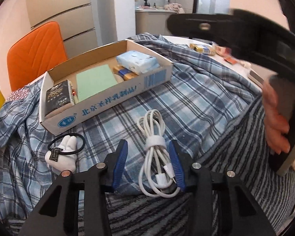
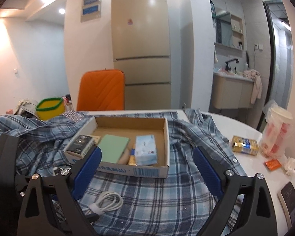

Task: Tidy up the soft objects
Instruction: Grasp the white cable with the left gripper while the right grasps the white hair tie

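A coiled white cable with a white strap lies on the blue plaid shirt, between the blue fingers of my left gripper, which is open around it. The cable also shows in the right wrist view. A white plush charm on a black hair tie lies to the left of it. A cardboard box holds a blue tissue pack, a green pad and a black pack. My right gripper is open and empty, above the shirt in front of the box.
An orange chair stands behind the table. A yellow cup with a green rim is at the left. On the white table at the right are a gold packet, a plastic cup, an orange sachet and a phone.
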The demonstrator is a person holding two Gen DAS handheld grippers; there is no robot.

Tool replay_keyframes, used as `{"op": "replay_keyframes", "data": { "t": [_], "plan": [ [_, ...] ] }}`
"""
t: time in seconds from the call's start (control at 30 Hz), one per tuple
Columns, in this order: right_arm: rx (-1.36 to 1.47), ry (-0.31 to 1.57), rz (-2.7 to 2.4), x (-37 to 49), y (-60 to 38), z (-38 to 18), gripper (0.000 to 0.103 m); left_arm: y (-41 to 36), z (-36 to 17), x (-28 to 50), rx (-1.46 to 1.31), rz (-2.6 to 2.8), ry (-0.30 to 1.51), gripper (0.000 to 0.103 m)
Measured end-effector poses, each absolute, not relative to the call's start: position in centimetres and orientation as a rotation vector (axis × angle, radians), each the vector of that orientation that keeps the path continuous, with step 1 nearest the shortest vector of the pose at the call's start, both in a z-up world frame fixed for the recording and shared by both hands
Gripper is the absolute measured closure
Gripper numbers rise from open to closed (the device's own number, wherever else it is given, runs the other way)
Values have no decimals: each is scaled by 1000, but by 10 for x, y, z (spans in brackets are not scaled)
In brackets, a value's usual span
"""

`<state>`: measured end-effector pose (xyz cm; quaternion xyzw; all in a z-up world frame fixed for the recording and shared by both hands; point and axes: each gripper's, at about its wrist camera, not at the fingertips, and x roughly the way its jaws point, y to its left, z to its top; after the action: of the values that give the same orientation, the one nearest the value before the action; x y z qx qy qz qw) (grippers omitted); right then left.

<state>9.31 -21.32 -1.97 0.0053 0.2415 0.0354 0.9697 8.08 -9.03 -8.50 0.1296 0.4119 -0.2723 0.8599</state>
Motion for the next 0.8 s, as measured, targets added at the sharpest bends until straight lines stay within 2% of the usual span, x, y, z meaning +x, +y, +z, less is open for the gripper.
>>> {"op": "replay_keyframes", "data": {
  "t": [0.13,0.23,0.3,0.47,0.67,0.8],
  "plan": [
    [28,527,46,99,-218,-24,7,-93,-92,81,278,-626,935,65],
    [41,544,43,102,-222,-26,7,-97,-97,80,290,-641,966,74],
    [43,545,42,102,-222,-26,7,-95,-96,81,275,-642,961,93],
    [43,530,45,101,-223,-25,7,-77,-76,74,202,-587,831,94],
    [43,502,165,96,-211,-17,8,-27,-35,61,31,-310,523,94],
    [59,589,294,107,-189,-17,8,2,-29,68,-66,-155,479,94]
  ]
}}
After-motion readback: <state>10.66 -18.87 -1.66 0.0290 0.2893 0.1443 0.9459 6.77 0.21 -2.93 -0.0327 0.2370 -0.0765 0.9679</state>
